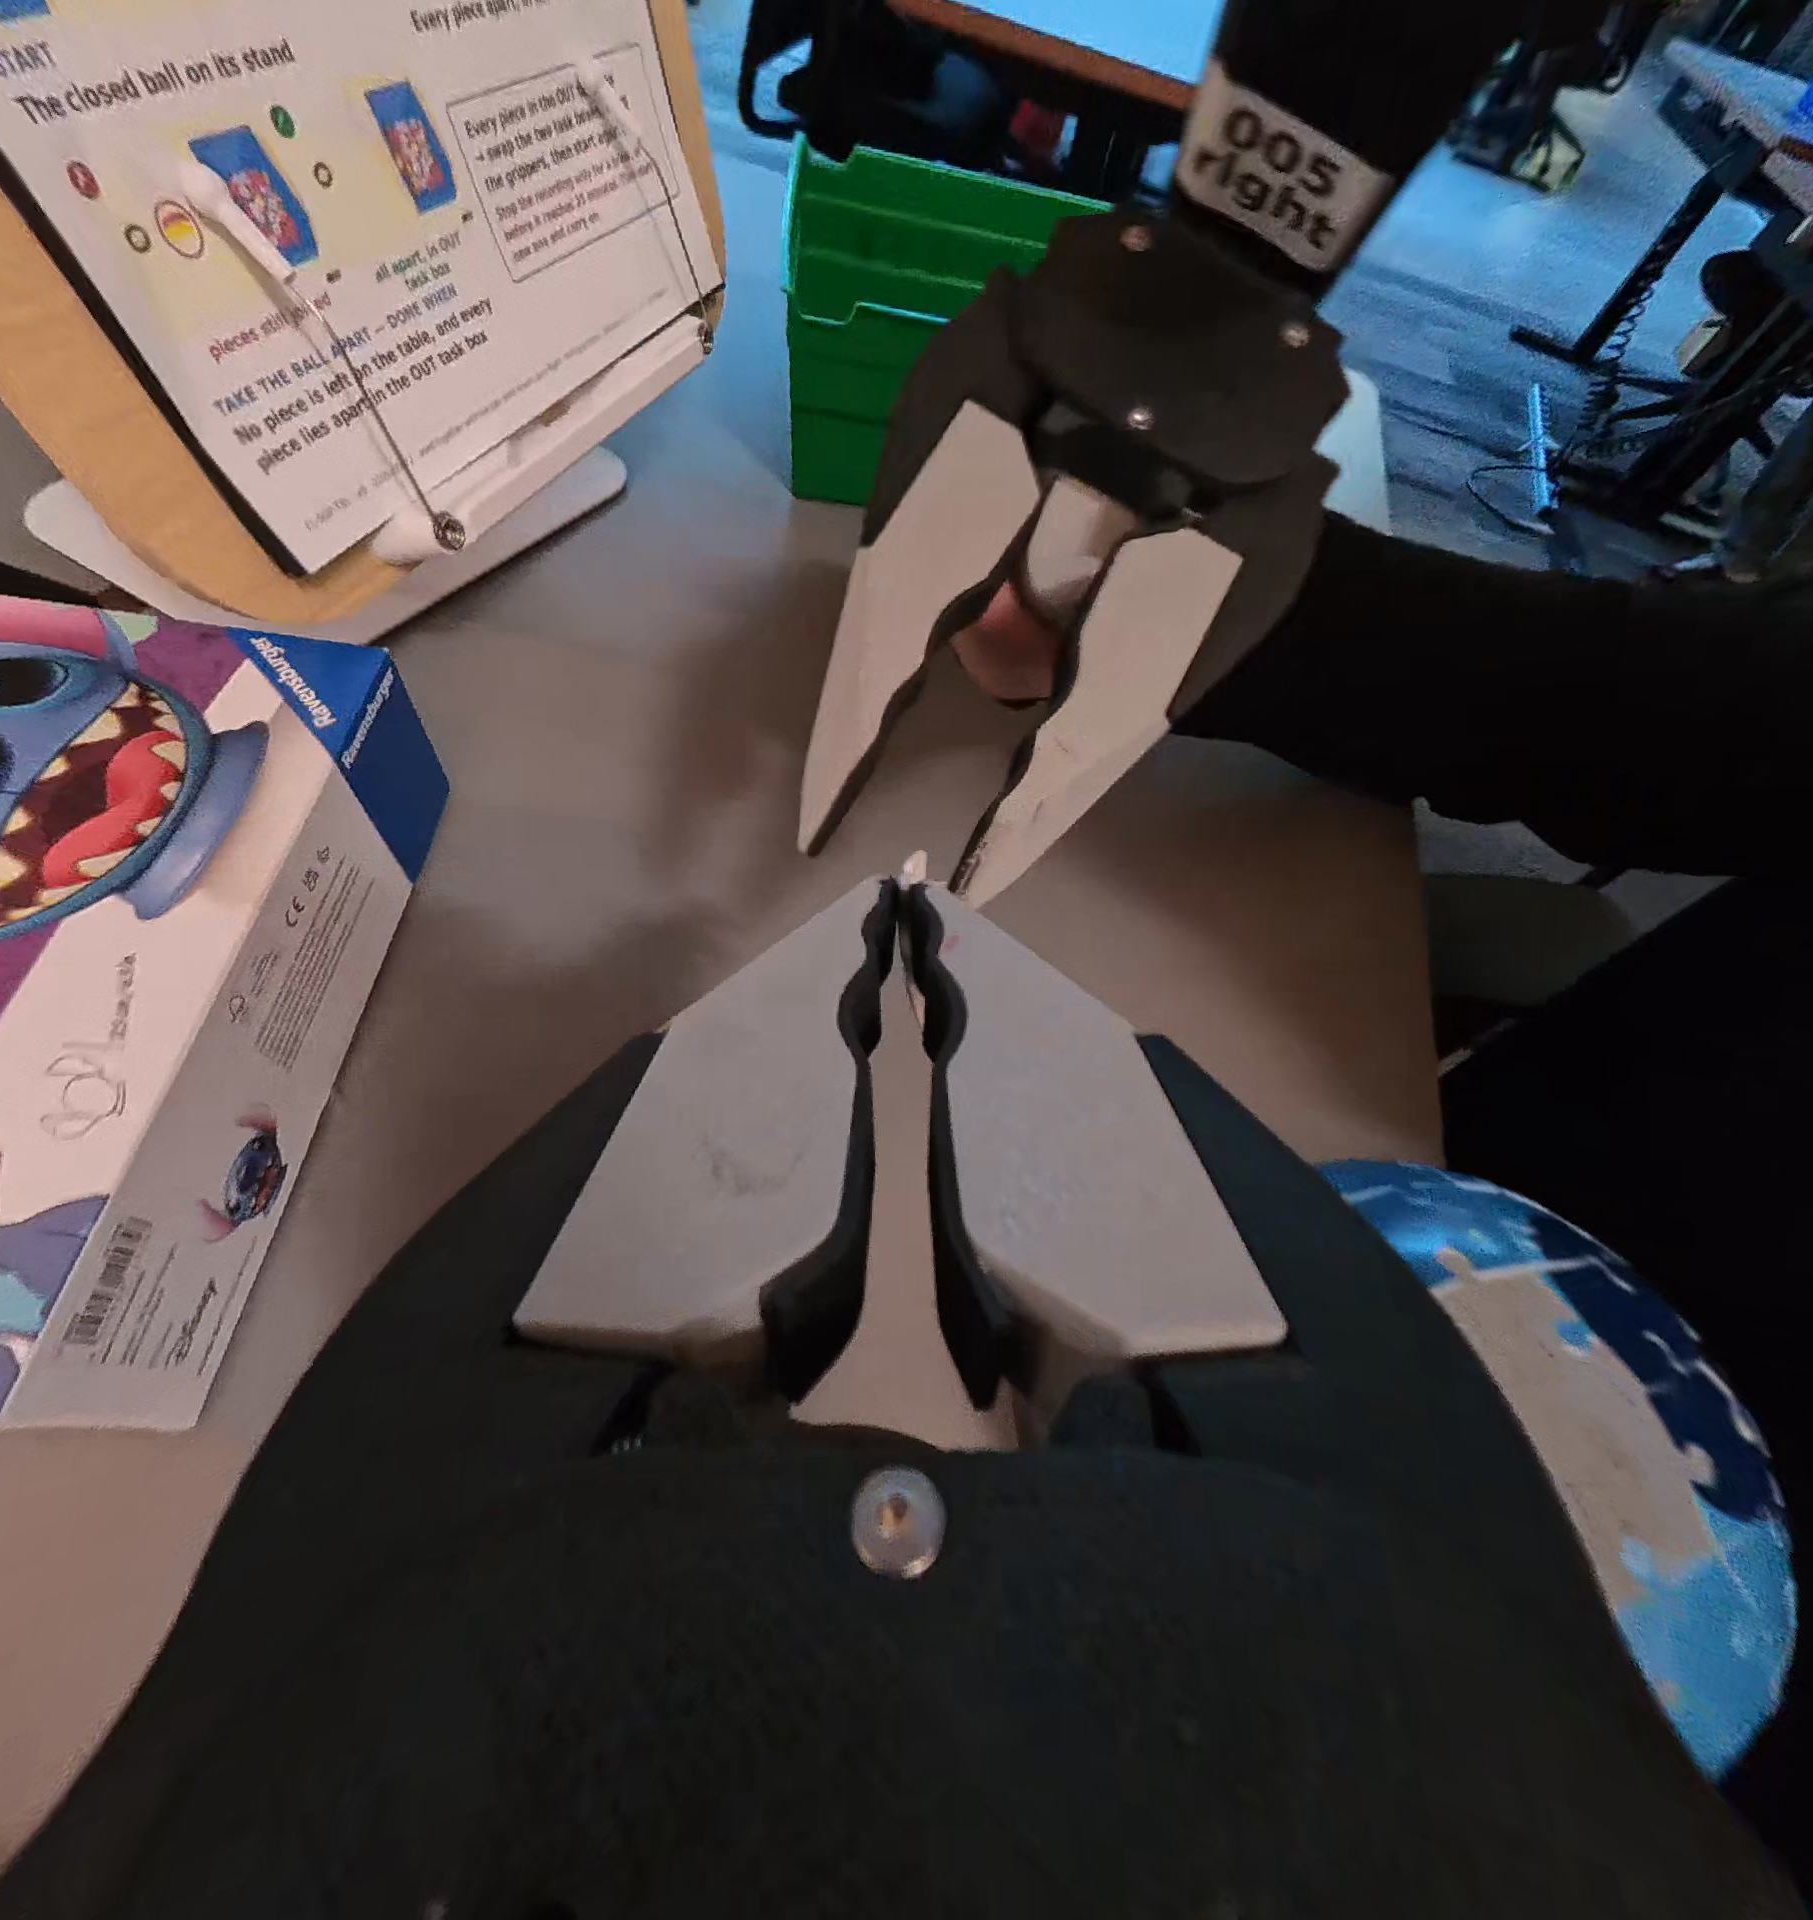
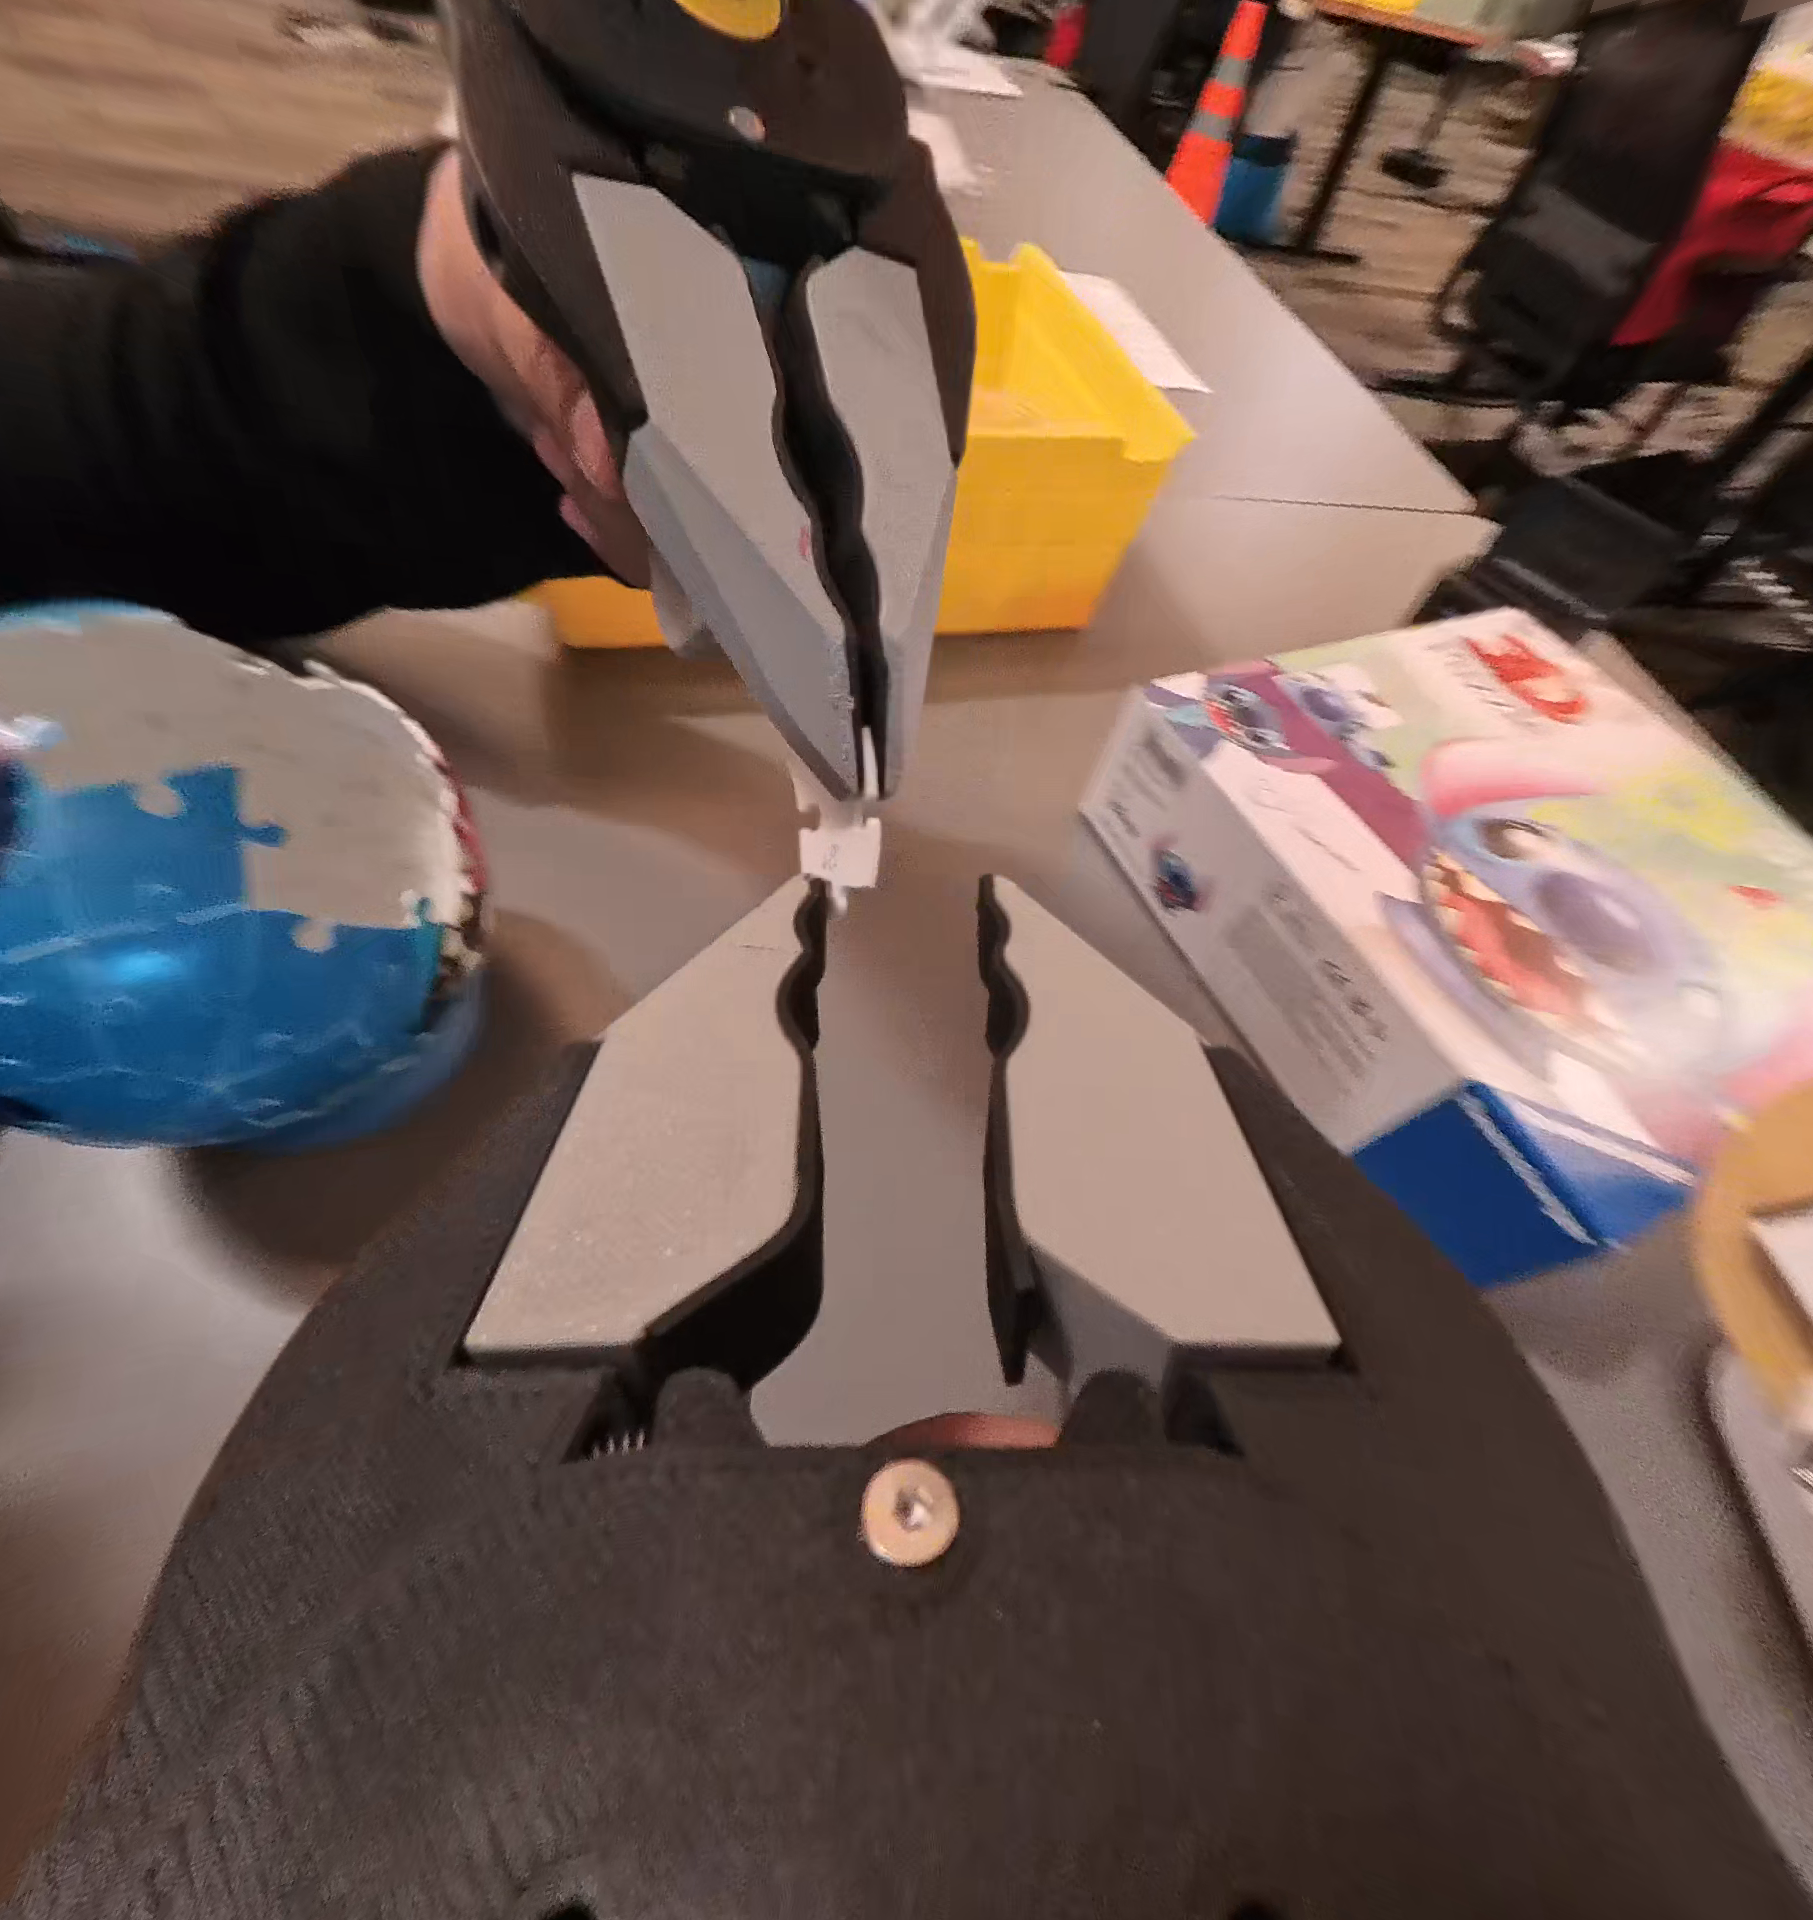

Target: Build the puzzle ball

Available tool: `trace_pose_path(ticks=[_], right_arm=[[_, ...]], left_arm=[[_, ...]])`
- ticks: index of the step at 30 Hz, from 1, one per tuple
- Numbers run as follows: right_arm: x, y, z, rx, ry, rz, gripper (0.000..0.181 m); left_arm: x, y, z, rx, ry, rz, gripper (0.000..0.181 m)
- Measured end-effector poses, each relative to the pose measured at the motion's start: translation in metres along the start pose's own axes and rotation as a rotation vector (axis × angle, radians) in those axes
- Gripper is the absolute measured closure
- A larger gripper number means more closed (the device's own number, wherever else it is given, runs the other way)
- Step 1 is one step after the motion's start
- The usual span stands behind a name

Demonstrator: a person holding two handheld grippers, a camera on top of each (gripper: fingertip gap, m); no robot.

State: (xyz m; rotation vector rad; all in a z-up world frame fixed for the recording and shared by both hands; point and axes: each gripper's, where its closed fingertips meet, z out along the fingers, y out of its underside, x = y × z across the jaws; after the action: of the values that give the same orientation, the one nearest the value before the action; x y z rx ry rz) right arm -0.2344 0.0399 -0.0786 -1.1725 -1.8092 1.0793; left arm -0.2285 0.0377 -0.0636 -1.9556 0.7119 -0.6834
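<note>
Above table: small white curved plastic puzzle piece pinched in left gripper, offered tab-first.
Right gripper: spread wide, empty, poised to regrip.

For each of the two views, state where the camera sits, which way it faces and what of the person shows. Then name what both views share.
Left wrist view: on the left gripper, shut on a white puzzle piece, facing the open right gripper; a dark sleeve shows.
Right wrist view: on the right gripper, facing the left gripper; a hand shows.
Shared: both grippers, the piece, puzzle ball, puzzle box.
</note>
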Motion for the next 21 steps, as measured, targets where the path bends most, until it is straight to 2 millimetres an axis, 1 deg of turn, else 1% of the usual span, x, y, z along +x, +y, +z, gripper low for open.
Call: trace_pose_path(ticks=[3, 4, 6, 8, 10, 14, 16, 18, 21], right_arm=[[-0.022, -0.007, 0.012, -0.018, -0.145, 0.018, 0.156], [-0.026, -0.008, 0.016, -0.027, -0.155, 0.005, 0.158], [-0.033, -0.008, 0.023, -0.055, -0.168, -0.041, 0.17], [-0.042, -0.01, 0.028, -0.068, -0.183, -0.077, 0.178], [-0.048, -0.012, 0.033, -0.077, -0.191, -0.09, 0.178], [-0.058, -0.017, 0.037, -0.051, -0.243, -0.051, 0.18], [-0.06, -0.018, 0.038, -0.042, -0.258, -0.036, 0.181], [-0.063, -0.019, 0.04, -0.043, -0.275, -0.032, 0.181], [-0.065, -0.013, 0.046, -0.091, -0.276, -0.052, 0.181]], left_arm=[[0.008, 0.003, -0.015, 0.016, -0.049, -0.005, 0.181], [0.011, 0.004, -0.019, 0.019, -0.059, -0.005, 0.181], [0.017, 0.005, -0.026, 0.024, -0.079, 0.003, 0.181], [0.021, 0.007, -0.031, 0.023, -0.105, 0.011, 0.181], [0.024, 0.008, -0.036, 0.028, -0.114, 0.009, 0.181], [0.03, 0.012, -0.045, 0.053, -0.096, -0.027, 0.18], [0.03, 0.015, -0.049, 0.056, -0.1, -0.046, 0.171], [0.03, 0.019, -0.054, 0.055, -0.107, -0.055, 0.167], [0.025, 0.03, -0.062, 0.009, -0.143, -0.09, 0.15]])
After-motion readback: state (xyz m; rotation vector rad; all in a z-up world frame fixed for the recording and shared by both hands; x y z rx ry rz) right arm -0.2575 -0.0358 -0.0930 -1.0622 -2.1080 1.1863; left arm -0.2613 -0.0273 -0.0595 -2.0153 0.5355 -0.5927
